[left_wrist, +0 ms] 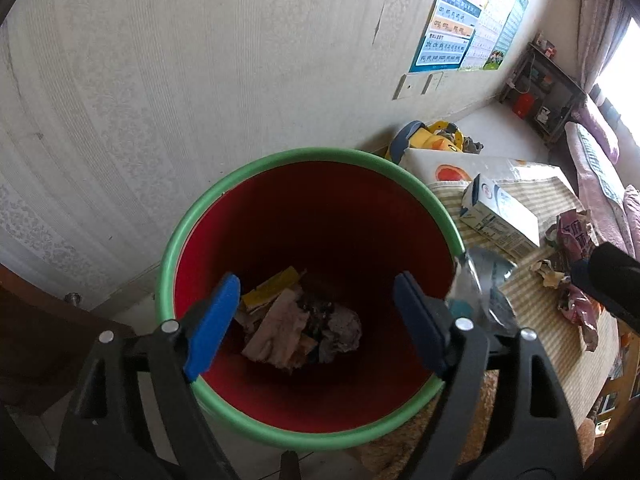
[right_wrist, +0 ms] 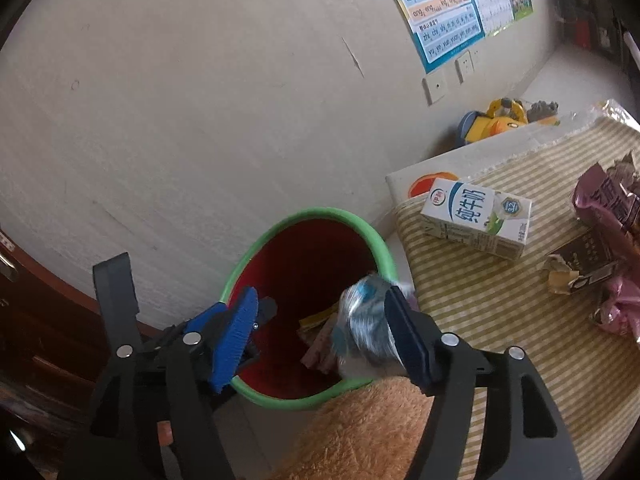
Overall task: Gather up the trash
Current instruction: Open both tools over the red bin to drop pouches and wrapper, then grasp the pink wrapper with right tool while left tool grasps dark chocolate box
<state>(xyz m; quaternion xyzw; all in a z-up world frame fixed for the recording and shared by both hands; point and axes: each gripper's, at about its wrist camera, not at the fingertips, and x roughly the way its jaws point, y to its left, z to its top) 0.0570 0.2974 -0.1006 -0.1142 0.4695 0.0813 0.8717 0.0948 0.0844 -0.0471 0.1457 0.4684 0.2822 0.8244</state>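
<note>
A red bin with a green rim stands by the wall, with crumpled paper and a yellow packet at its bottom. My left gripper hangs open over the bin's mouth with nothing between its fingers. My right gripper is also open over the bin's near edge. A blurred, crumpled clear and blue plastic wrapper lies against its right pad only; the left pad is well apart from it. On the striped cloth lie a milk carton and a purple wrapper.
The striped cloth covers a low table right of the bin. A dark brown packet and torn scraps lie by the purple wrapper. An orange plush thing sits under my right gripper. A yellow toy lies beyond the table, near the wall.
</note>
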